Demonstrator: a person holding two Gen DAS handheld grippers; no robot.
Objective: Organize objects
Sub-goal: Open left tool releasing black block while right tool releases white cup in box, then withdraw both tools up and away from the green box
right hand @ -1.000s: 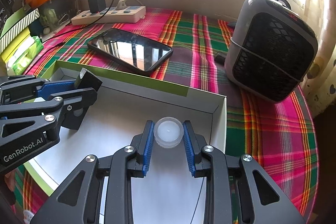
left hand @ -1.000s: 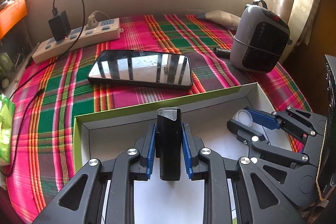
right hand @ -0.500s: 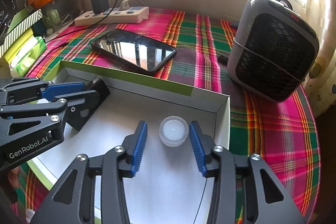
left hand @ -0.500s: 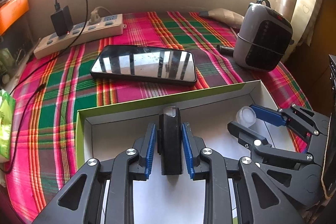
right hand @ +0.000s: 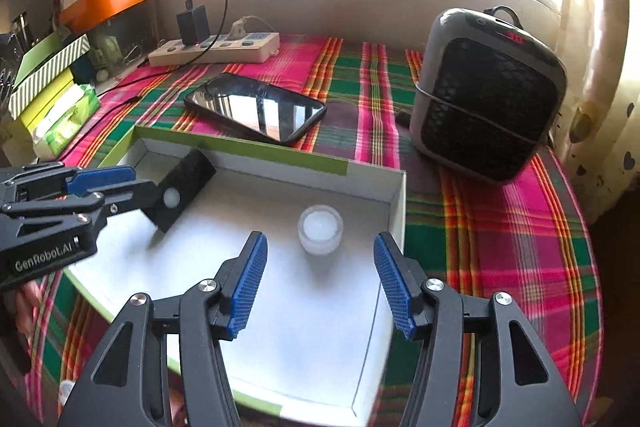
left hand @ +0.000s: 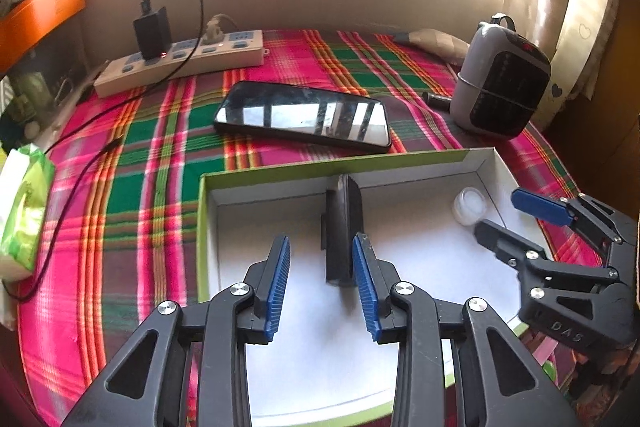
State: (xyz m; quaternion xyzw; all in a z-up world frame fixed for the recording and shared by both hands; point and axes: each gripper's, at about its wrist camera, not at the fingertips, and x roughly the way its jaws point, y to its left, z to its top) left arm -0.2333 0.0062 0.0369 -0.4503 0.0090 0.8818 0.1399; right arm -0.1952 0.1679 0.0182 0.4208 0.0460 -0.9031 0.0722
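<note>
Box (left hand: 224, 187) of white card with a green rim lies at the near edge of the plaid cloth (left hand: 168, 131), and both items now sit inside it.

The left gripper (left hand: 322, 269) has let go: its jaws are opening, and the black block (left hand: 342, 227) stands on end between the blue pads. The right-hand pad is just beside the block and may be brushing it, while the left-hand pad is plainly clear. The right gripper (right hand: 320, 275) is likewise opening, with nothing between its pads; the small white jar (right hand: 320, 229) sits on the box floor just beyond the tips, near the box's right wall.

To finish this release well, I would let the left jaws spread until both pads are clear of the block, then draw the tool straight back and up along its own line. Any sideways drift looks likely to topple the block, which is tall and narrow. The jar is squat and should stay put, so the right tool has more freedom, though it should avoid clipping the box wall.

Both tools slant steeply down into the box from the near side, left and right side by side, fingers pointing toward the far wall. Beyond the box lies a phone (left hand: 304, 115).
</note>
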